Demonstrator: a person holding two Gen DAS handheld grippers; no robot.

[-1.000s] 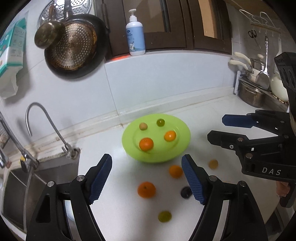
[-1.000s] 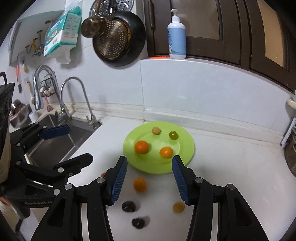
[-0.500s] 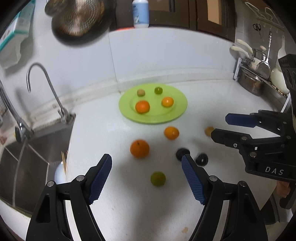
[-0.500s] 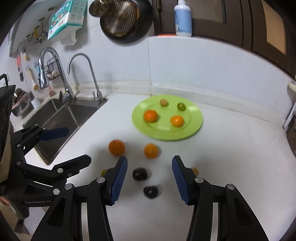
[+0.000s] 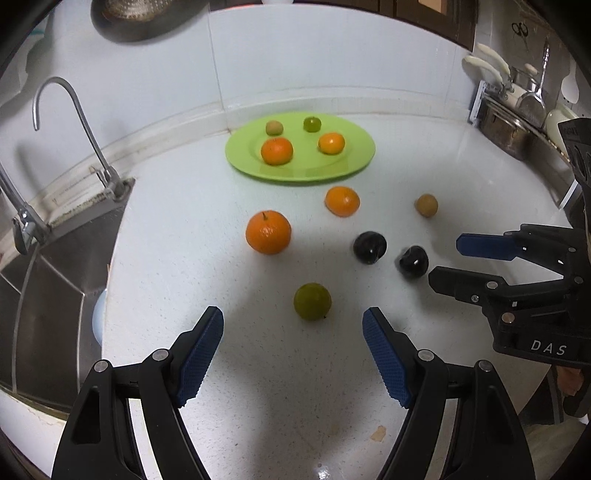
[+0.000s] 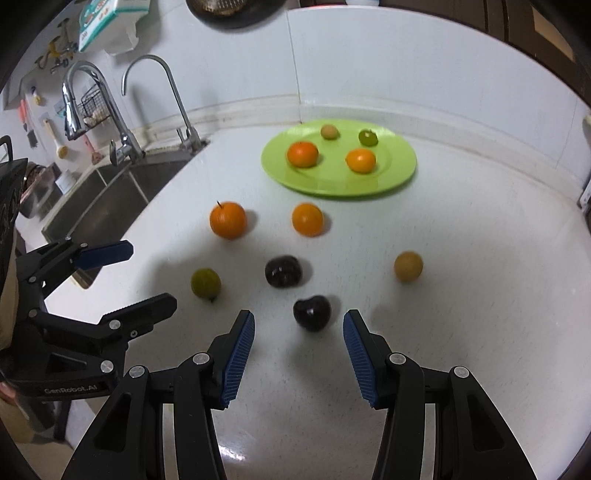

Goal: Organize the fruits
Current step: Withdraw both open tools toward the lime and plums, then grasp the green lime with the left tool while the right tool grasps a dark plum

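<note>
Fruits (image 5: 268, 232); tissue box (image 6: 110, 22) right-view only.

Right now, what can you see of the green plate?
The green plate is round, lime green, smooth and slightly glossy, probably plastic, with a shallow well and a broad rim. It lies flat on the white counter near the back wall corner. Four fruits sit in it: two oranges in front, a small tan fruit and a small green fruit behind. Neither gripper touches it; the loose fruits lie apart from it.
</note>
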